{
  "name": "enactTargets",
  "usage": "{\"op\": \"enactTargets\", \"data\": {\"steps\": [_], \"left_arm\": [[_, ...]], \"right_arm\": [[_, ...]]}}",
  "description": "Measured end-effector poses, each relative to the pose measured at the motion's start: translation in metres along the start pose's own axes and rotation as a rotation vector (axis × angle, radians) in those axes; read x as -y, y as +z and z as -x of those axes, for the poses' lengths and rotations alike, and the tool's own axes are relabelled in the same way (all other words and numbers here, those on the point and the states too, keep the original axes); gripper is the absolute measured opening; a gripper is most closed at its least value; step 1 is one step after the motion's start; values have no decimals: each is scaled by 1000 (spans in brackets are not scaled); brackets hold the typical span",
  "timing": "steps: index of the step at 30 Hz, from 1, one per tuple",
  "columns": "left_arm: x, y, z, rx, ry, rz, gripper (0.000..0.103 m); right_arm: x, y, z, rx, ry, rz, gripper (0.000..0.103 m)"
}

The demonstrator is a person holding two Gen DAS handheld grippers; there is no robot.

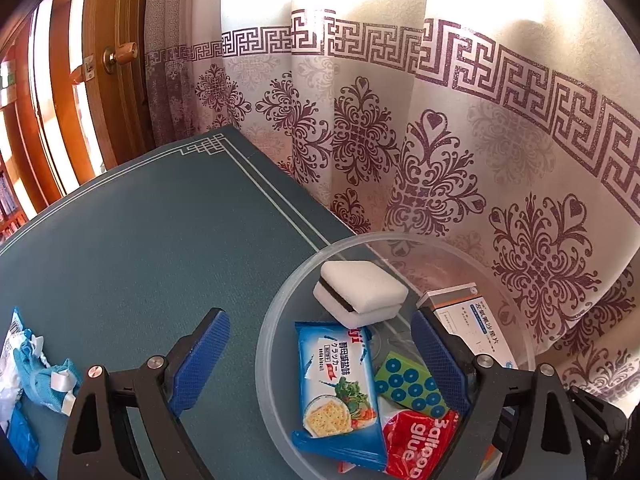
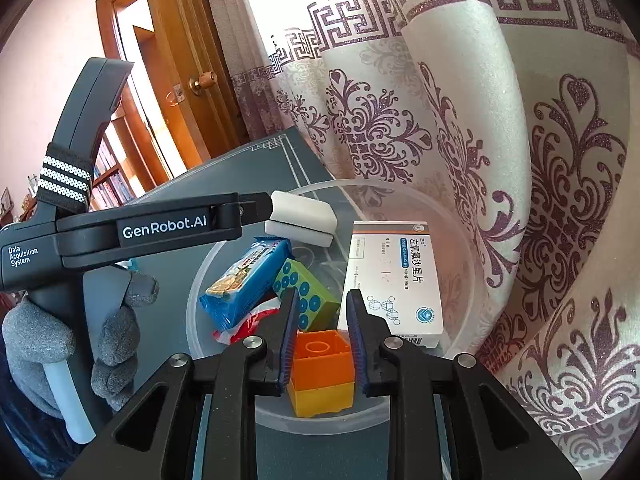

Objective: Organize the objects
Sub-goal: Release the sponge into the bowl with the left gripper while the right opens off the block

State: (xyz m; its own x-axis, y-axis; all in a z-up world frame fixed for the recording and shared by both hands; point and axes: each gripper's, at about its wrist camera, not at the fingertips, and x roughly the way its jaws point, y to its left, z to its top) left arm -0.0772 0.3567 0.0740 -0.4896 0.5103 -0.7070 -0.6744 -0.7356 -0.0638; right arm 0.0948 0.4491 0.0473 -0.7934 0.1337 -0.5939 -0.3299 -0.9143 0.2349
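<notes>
The right gripper [image 2: 322, 344] is clenching an orange-and-yellow toy block [image 2: 322, 372] between its blue fingers [image 2: 289, 340], holding it studs-down with its hollow underside facing up, over the near rim of the clear plastic tub [image 2: 320, 420] that is sitting on the green surface [image 1: 140, 240] beside the curtain [image 1: 460, 140]. The left gripper [image 1: 320, 360] is hanging released, fingers spread wide over the tub, where a cracker packet [image 1: 336, 392] is lying with its long axis running toward the curtain, next to a white sponge [image 1: 360, 292], a green dotted block [image 1: 412, 384], a red glue packet [image 1: 420, 440] and a medicine box [image 2: 394, 276] leaning upright against the wall.
</notes>
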Motion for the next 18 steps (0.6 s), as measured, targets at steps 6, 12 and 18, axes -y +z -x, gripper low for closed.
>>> {"op": "enactTargets", "data": {"steps": [6,12,18], "left_arm": [[0,-8,7,6,27,-18,95],[-9,-13,14,6,45,5,96],[-18,-18,25,19,83,15,97]], "right_arm": [[-4,2,4,8,1,-4,32],[-13,2,6,7,8,-1,33],[-23,1,6,4,17,7,36]]}}
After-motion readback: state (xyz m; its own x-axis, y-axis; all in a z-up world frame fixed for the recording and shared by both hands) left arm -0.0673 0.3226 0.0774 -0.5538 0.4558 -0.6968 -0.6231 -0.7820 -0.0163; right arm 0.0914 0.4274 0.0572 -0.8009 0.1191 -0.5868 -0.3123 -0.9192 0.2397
